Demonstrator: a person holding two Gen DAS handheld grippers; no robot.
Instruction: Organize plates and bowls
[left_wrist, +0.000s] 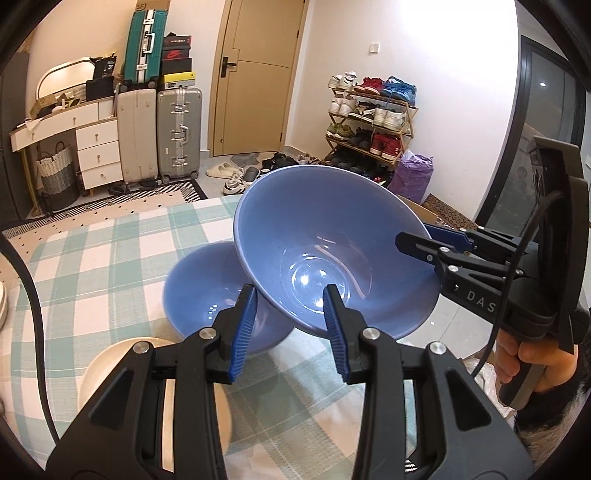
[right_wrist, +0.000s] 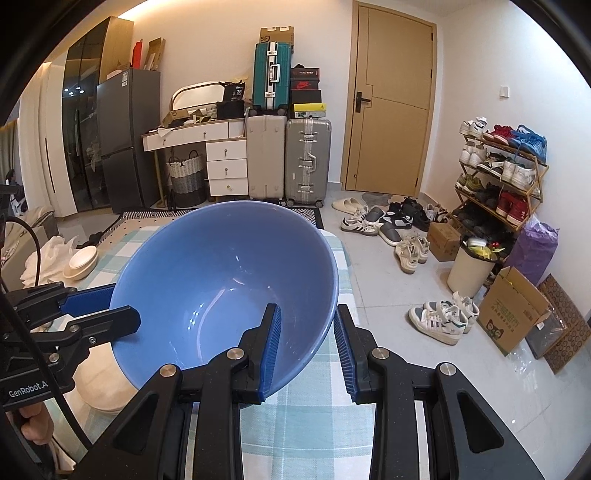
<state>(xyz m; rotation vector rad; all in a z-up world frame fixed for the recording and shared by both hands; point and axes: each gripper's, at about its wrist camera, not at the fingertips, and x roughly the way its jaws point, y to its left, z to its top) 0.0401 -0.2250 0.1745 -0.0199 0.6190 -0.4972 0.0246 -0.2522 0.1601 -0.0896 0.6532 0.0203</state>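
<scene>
A large blue bowl (left_wrist: 325, 254) is held tilted above the checked tablecloth (left_wrist: 92, 258). Both grippers straddle its rim. My left gripper (left_wrist: 291, 299) has one finger outside and one inside the near rim. My right gripper (right_wrist: 306, 325) clamps the opposite rim and shows in the left wrist view (left_wrist: 424, 240). The same bowl fills the right wrist view (right_wrist: 225, 280), where the left gripper (right_wrist: 110, 306) enters from the left. A second blue bowl (left_wrist: 207, 295) sits on the table under the tilted one. A cream bowl (left_wrist: 110, 362) lies below my left gripper.
Stacked cream bowls (right_wrist: 81, 260) sit at the table's far left beside crumpled white plastic (right_wrist: 44, 258). The table's right edge (right_wrist: 345, 273) drops to a tiled floor with shoes, a bin (right_wrist: 469, 266) and cardboard boxes (right_wrist: 513, 310). Suitcases and a shoe rack stand by the wall.
</scene>
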